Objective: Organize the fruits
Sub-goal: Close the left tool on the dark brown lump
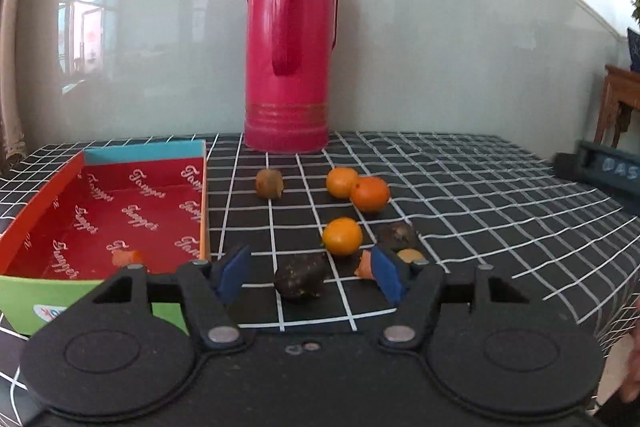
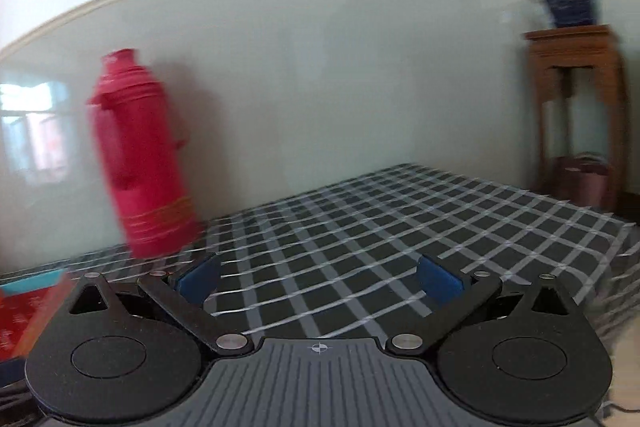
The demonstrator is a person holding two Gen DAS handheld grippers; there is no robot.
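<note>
My left gripper is open, and a dark brown fruit lies on the checked cloth between its blue pads, untouched. Beyond it lie an orange, two more oranges touching each other, a tan fruit, another dark fruit and an orange piece by the right pad. A red-lined box sits at the left with one small orange piece inside. My right gripper is open and empty above bare cloth; that view is blurred.
A tall pink thermos stands against the wall behind the fruit; it also shows in the right wrist view. The table's right edge drops off. A wooden stand with a potted plant stands beyond the table.
</note>
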